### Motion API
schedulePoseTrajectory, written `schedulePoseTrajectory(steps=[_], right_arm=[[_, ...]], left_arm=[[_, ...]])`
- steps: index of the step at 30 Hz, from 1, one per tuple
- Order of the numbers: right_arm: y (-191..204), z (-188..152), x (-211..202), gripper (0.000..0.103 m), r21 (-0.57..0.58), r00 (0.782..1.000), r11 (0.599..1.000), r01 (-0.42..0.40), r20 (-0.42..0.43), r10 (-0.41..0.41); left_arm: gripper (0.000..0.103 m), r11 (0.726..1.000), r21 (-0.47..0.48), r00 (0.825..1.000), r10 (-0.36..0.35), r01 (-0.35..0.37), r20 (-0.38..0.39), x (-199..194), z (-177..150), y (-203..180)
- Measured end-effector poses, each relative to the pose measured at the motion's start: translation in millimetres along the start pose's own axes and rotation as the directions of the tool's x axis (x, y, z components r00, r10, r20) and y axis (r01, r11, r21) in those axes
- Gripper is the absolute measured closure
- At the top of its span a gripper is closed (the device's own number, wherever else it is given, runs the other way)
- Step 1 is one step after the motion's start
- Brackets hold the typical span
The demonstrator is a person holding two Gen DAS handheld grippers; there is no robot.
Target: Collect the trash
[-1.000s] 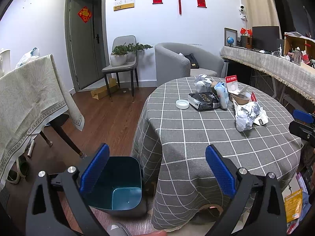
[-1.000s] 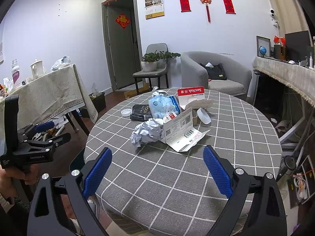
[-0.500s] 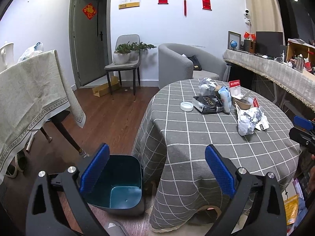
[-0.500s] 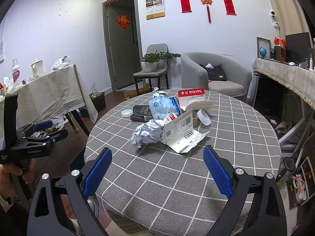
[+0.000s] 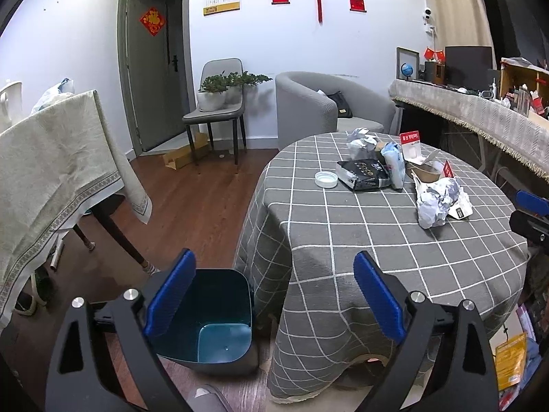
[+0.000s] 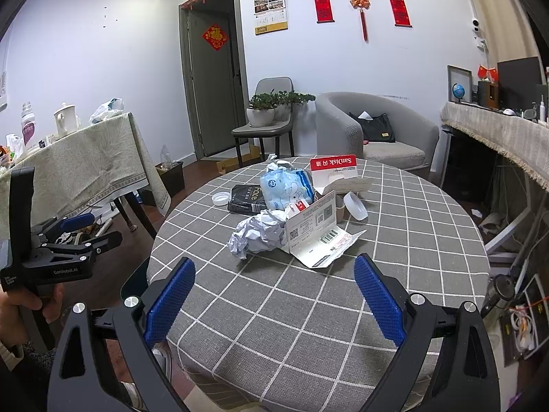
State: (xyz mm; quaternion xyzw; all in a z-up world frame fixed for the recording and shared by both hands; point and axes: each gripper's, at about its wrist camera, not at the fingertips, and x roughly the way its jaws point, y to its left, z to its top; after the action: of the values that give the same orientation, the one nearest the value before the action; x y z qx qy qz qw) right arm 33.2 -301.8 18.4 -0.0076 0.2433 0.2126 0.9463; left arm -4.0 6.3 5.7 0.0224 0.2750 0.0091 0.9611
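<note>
Trash lies heaped on the round checked table (image 6: 308,309): a crumpled paper ball (image 6: 257,237) (image 5: 437,202), a black packet (image 6: 248,199), a white lid (image 6: 220,199), a blue wipes pack (image 6: 288,189), a red-topped card (image 6: 334,168) and a torn white carton (image 6: 315,237). A teal bin (image 5: 223,295) stands on the floor by the table's left side. My left gripper (image 5: 273,254) hovers above the bin; its jaws are closing with nothing between them. My right gripper (image 6: 274,259) stands open over the table's near part, short of the paper ball.
A side table under a pale cloth (image 5: 51,171) stands at the left. A chair with potted plants (image 5: 219,103) and a grey armchair (image 5: 308,110) are behind. A long draped counter (image 5: 480,116) runs along the right. A person's hand (image 6: 20,302) holds the left gripper.
The left gripper's blue pads have edged slightly inward. Both hands and the trash stay where they were.
</note>
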Motion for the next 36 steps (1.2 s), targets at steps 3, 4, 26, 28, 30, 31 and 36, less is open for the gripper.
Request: schedulePoseTrajectory(steps=[3, 4, 26, 28, 30, 31, 36], right_arm=[[0, 0, 0, 0.008, 0.001, 1.000, 1.000, 0.000, 0.000, 0.000], [0, 0, 0, 0.008, 0.000, 1.000, 1.000, 0.001, 0.000, -0.001], [2, -1, 3, 0.008, -0.011, 1.000, 1.000, -0.003, -0.010, 0.003], [1, 0, 3, 0.008, -0.010, 1.000, 1.000, -0.003, -0.009, 0.003], [1, 2, 4, 0.008, -0.013, 1.000, 1.000, -0.005, -0.008, 0.005], [1, 3, 4, 0.008, -0.013, 1.000, 1.000, -0.005, -0.008, 0.005], [-1, 7, 4, 0.008, -0.015, 1.000, 1.000, -0.004, -0.015, 0.004]], left_arm=[[0.008, 1.000, 0.007, 1.000, 0.006, -0.006, 0.002, -1, 0, -1], [0.008, 1.000, 0.009, 1.000, 0.008, -0.008, 0.004, -1, 0, -1], [0.008, 1.000, -0.012, 1.000, -0.006, 0.006, -0.016, 2, 2, -1], [0.008, 1.000, -0.010, 1.000, -0.014, 0.014, -0.019, 3, 3, -1], [0.008, 0.999, -0.004, 0.999, -0.037, 0.037, -0.017, 2, 4, -2], [0.008, 0.999, -0.002, 0.999, -0.051, 0.051, -0.018, 2, 5, -3], [0.012, 0.993, 0.043, 0.994, -0.112, 0.112, -0.015, 0, 7, -15]])
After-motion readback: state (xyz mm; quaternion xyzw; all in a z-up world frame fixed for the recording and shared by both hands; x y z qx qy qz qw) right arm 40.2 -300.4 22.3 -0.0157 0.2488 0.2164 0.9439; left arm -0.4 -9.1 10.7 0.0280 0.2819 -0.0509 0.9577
